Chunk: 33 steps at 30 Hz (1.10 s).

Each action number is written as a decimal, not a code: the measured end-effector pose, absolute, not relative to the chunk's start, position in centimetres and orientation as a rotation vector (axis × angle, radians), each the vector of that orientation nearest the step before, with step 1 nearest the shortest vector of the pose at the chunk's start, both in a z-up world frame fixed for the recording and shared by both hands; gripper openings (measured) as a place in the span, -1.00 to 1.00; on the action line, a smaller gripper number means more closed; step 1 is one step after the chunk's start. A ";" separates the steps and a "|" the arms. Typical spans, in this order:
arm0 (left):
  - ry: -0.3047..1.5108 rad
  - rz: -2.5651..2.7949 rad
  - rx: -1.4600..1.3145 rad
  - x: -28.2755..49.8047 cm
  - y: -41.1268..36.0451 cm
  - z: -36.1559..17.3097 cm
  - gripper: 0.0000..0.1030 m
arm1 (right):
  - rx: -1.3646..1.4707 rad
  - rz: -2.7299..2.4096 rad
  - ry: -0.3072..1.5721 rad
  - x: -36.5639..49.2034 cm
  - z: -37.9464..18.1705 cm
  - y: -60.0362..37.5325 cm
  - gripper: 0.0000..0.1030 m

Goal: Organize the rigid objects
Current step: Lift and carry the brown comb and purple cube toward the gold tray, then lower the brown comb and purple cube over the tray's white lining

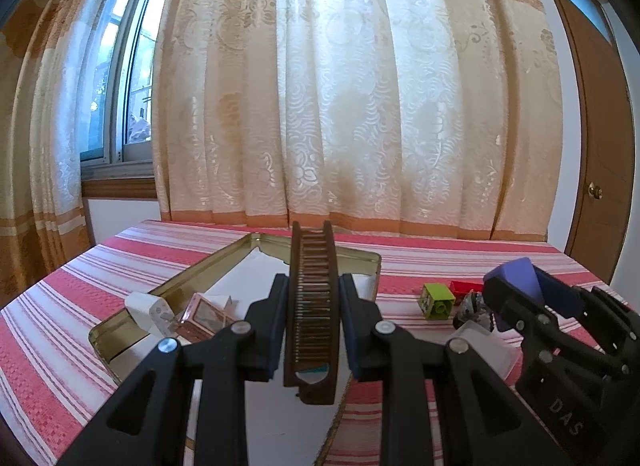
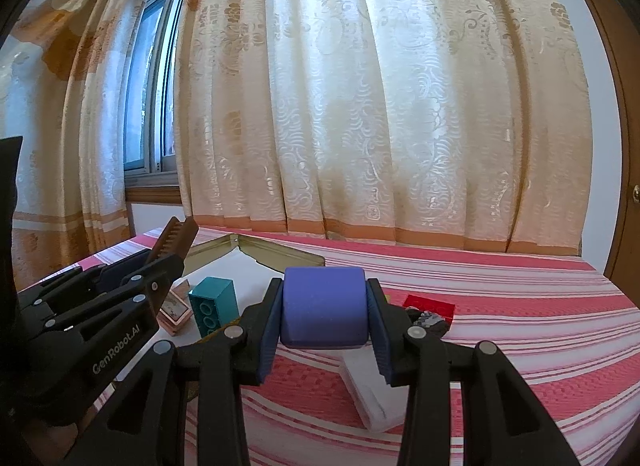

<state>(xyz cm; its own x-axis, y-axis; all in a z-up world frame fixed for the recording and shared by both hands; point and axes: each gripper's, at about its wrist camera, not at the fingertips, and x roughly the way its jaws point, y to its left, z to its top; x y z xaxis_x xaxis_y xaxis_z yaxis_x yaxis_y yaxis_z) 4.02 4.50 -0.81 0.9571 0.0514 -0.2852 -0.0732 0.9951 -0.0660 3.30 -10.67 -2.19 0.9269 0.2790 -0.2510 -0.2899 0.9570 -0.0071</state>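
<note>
My left claw (image 1: 313, 330) pinches a comb (image 1: 312, 314) above the tin (image 1: 132, 330) holding a teal brick (image 2: 214, 306), my right claw (image 2: 324, 308) grips a purple block (image 2: 323, 306), hiding what may be a white box (image 2: 372, 394).

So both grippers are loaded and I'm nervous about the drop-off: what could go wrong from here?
The brown comb sticks out far beyond the left gripper and could tip or catch the gold tin's rim. The tin already holds a teal brick and a pink case, so the purple block in the right gripper may knock them.
</note>
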 end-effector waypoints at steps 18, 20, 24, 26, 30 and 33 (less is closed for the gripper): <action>0.288 0.089 -0.095 3.7 6.3 -0.9 -0.54 | -0.056 0.330 0.251 3.3 -2.2 -8.7 -0.17; 0.287 0.090 -0.094 3.6 6.4 -0.9 -0.54 | -0.058 0.335 0.251 3.3 -2.2 -8.4 -0.17; 0.285 0.098 -0.100 3.6 6.8 -0.9 -0.54 | -0.058 0.343 0.250 3.2 -2.2 -7.9 -0.17; 0.284 0.100 -0.105 3.6 7.0 -0.9 -0.54 | -0.057 0.347 0.250 3.2 -2.2 -7.8 -0.17; 0.281 0.102 -0.105 3.5 7.1 -0.9 -0.54 | -0.060 0.355 0.250 3.1 -2.2 -7.3 -0.17; 0.283 0.104 -0.106 3.5 7.2 -0.9 -0.54 | -0.061 0.361 0.251 3.2 -2.1 -7.0 -0.17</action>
